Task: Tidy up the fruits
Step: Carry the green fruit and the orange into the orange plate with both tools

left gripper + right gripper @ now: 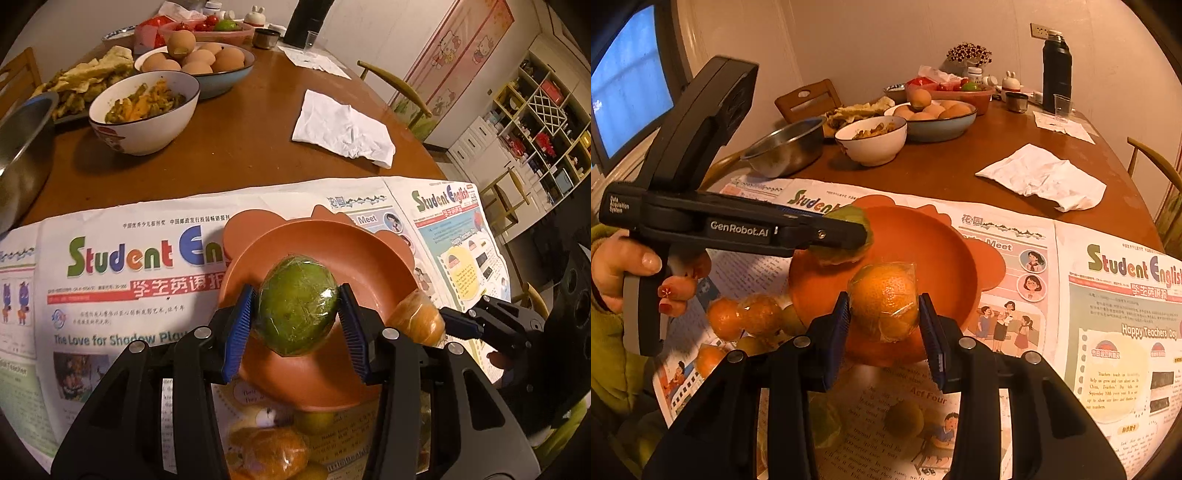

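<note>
My left gripper [297, 312] is shut on a green fruit [298, 304] wrapped in clear film, held over the orange plate [369, 254]. My right gripper [885, 310] is shut on a wrapped orange [884, 301] above the near rim of the same plate [934, 251]. In the right wrist view the left gripper [849, 236] reaches in from the left with the green fruit [849, 218] at its tip. In the left wrist view the orange [419, 319] and right gripper [448, 325] show at the plate's right edge. Several loose oranges [742, 319] and green fruits [905, 419] lie on the newspaper near me.
Newspapers [122, 280] cover the near table. Beyond them stand a white food bowl [144, 110], a steel bowl [786, 147], a blue bowl of eggs [207, 62], a crumpled napkin [343, 129], a black flask [1056, 74] and chairs [399, 88] at the right edge.
</note>
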Motion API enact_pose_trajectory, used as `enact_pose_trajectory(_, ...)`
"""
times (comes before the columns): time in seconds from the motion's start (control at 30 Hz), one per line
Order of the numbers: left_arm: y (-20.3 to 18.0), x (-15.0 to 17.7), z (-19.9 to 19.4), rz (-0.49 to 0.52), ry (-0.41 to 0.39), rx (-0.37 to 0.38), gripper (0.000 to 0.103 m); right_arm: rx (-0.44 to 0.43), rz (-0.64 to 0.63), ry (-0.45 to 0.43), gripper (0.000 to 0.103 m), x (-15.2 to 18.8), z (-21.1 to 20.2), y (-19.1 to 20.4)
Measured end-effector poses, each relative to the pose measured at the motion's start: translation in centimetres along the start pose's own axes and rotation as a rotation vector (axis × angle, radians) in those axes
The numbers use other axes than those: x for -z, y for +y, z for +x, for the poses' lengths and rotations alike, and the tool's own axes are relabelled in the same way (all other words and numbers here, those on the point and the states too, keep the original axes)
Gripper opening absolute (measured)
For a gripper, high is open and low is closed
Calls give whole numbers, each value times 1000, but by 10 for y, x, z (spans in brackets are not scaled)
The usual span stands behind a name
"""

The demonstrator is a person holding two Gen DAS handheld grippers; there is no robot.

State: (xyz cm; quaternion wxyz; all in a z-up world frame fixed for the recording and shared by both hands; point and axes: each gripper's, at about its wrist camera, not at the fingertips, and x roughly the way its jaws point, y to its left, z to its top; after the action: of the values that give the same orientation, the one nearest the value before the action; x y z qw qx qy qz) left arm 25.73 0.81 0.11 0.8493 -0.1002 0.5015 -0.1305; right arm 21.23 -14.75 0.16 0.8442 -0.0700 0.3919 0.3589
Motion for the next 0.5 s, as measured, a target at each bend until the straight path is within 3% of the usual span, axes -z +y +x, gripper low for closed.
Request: enact_pose_trajectory(0.5, 1, -5, 17, -2, 30, 17, 38, -2, -37, 64, 36, -1, 20, 5)
